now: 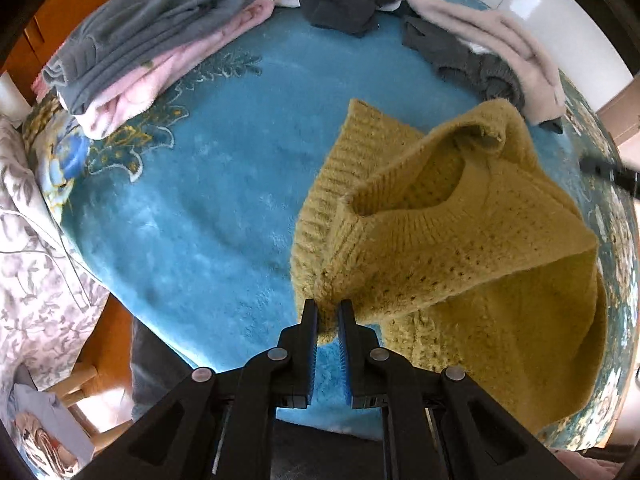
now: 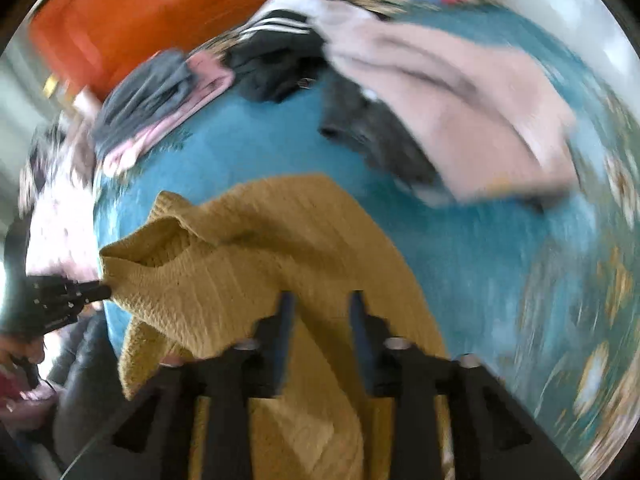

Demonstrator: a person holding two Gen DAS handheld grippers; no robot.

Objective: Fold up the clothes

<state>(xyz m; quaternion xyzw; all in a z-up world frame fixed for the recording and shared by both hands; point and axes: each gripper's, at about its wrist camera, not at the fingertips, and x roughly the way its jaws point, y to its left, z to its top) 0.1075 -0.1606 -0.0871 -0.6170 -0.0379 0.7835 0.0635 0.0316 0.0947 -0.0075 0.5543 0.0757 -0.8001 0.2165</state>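
Pinched between the closed fingers of the left tool (image 1: 328,314), a corner of the mustard knit sweater (image 1: 460,248) hung lifted, its neckline gaping, while the rest trailed on the blue blanket (image 1: 208,208) of the bed. In the blurred right wrist view, the right tool (image 2: 322,300) hovered over the knit with its fingers apart, holding nothing. This looked like the spreading or lifting stage of a fold; next, the free tool would need a matching edge. Beyond lay a folded grey-and-pink stack (image 1: 148,44) and a loose heap of dark and beige garments (image 1: 460,32).
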